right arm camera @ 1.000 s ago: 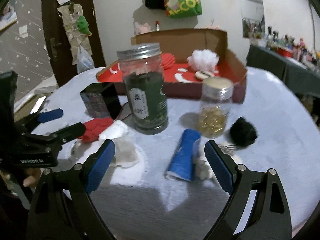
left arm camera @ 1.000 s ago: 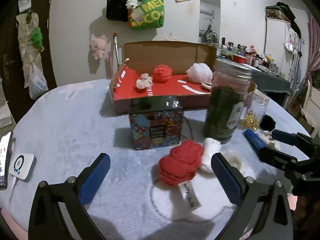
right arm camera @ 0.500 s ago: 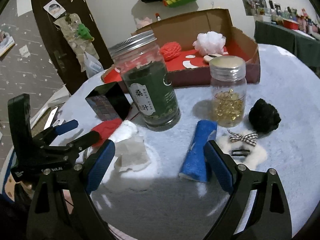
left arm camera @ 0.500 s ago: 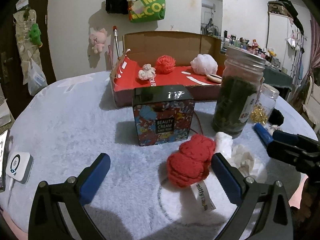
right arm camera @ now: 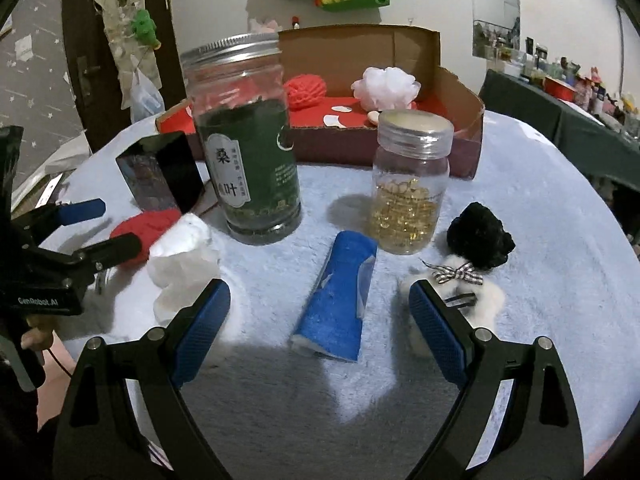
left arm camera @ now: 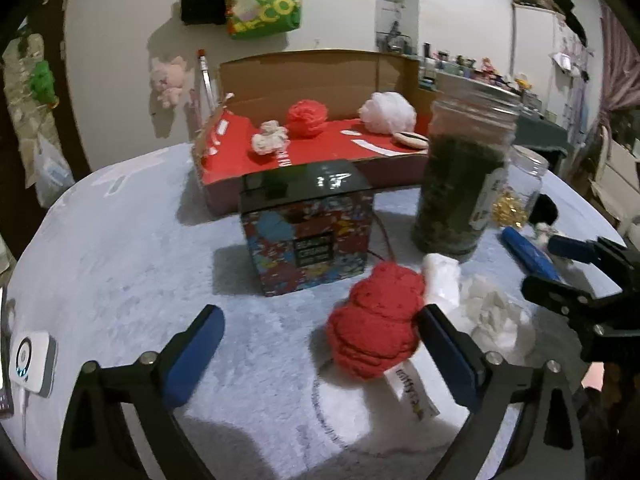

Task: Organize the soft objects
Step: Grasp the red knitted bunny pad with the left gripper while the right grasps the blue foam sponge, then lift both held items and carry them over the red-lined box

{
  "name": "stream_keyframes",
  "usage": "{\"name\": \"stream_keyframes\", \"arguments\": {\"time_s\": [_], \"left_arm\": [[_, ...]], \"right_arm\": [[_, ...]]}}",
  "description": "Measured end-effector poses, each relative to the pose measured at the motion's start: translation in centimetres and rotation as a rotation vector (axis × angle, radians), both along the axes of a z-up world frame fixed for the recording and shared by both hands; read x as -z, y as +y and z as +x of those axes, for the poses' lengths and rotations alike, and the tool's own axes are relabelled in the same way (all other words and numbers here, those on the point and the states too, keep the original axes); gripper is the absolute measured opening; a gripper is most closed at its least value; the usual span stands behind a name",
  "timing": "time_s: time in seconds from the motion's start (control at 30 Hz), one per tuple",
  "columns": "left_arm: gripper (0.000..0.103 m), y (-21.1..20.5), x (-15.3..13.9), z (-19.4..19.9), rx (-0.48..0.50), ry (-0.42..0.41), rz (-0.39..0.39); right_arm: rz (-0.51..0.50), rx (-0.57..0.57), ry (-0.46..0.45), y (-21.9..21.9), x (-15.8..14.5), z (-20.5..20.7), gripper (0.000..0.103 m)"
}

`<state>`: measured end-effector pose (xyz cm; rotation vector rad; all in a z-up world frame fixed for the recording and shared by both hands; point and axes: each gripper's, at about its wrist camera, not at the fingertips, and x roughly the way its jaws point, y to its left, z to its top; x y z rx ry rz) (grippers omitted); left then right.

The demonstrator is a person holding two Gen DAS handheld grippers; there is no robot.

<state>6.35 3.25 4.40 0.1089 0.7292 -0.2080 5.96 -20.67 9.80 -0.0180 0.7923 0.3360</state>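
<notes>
A red knitted soft toy (left arm camera: 378, 320) with a white tag lies on the pale fleece table, just inside the right finger of my open left gripper (left arm camera: 320, 344). White crumpled soft pieces (left arm camera: 492, 312) lie to its right. In the right wrist view my open right gripper (right arm camera: 320, 320) straddles a blue soft roll (right arm camera: 340, 296). A black pompom (right arm camera: 480, 236) and a white fluffy piece with a checked bow (right arm camera: 460, 276) lie at its right. The red-lined cardboard box (left arm camera: 320, 148) behind holds a red ball, a white puff and a small cream toy.
A colourful tin with a dark lid (left arm camera: 308, 228), a tall jar of green leaves (right arm camera: 248, 148) and a small jar of gold capsules (right arm camera: 408, 192) stand between the grippers and the box. A white device (left arm camera: 30, 360) lies at the table's left edge.
My left gripper has moved forward and right, so the red toy now sits close against its right finger. My right gripper has closed in over the blue roll.
</notes>
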Motion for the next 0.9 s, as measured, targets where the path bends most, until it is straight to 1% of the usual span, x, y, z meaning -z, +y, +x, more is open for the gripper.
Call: {"name": "stream_keyframes", "arguments": {"time_s": [0.03, 0.1, 0.13, 0.2, 0.27, 0.33, 0.4, 0.43, 0.47, 0.5, 0.53, 0.57, 0.6, 0.7, 0.9], "left_arm": [[0.095, -0.2, 0.0, 0.1, 0.015, 0.006, 0.001], [0.089, -0.4, 0.0, 0.2, 0.033, 0.012, 0.0], [0.087, -0.6, 0.0, 0.2, 0.048, 0.014, -0.004], [0.086, -0.8, 0.0, 0.2, 0.065, 0.016, -0.001], [0.086, -1.0, 0.2, 0.3, 0.075, 0.02, 0.01], [0.083, -1.0, 0.6, 0.6, 0.076, 0.034, 0.01], [0.079, -0.7, 0.8, 1.0, 0.082, 0.052, -0.011], [0.077, -0.6, 0.9, 1.1, 0.087, 0.057, -0.02], [0.069, -0.5, 0.9, 1.2, 0.1, 0.062, -0.039], [0.057, -0.4, 1.0, 1.2, 0.117, 0.068, -0.054], [0.05, -0.4, 0.9, 1.1, 0.139, 0.076, -0.074], [0.047, -0.5, 0.9, 1.0, 0.144, 0.076, -0.078], [0.047, -0.6, 0.8, 0.9, 0.14, 0.07, -0.073], [0.045, -0.6, 0.4, 0.2, 0.133, 0.056, -0.082], [0.045, -0.8, -1.9, -1.5, 0.137, -0.011, -0.107]], "right_arm": [[0.005, -0.002, 0.002, 0.0, 0.0, 0.1, 0.091], [0.014, -0.007, -0.001, 0.0, -0.1, 0.1, 0.089], [0.018, -0.007, -0.004, 0.0, -0.2, 0.1, 0.086], [0.029, -0.014, 0.007, -0.1, -0.2, 0.1, 0.072], [0.054, -0.025, 0.031, 0.0, 0.0, 0.4, 0.071], [0.038, -0.025, 0.035, 0.2, 0.4, 0.5, 0.071], [0.014, -0.014, 0.026, 0.3, 0.6, 0.6, 0.062], [0.014, -0.01, 0.024, 0.2, 0.6, 0.6, 0.06], [0.015, -0.008, 0.023, 0.1, 0.7, 0.6, 0.056], [0.012, -0.007, 0.021, 0.0, 0.7, 0.7, 0.046], [0.002, -0.002, 0.017, -0.1, 0.8, 0.7, 0.041], [-0.001, 0.001, 0.014, -0.2, 0.8, 0.7, 0.031], [0.003, 0.0, 0.014, -0.3, 0.8, 0.6, 0.027], [0.011, -0.018, 0.006, -0.5, 0.6, 0.3, 0.024], [0.017, -0.053, -0.036, -0.2, -0.9, -0.7, 0.023]]}}
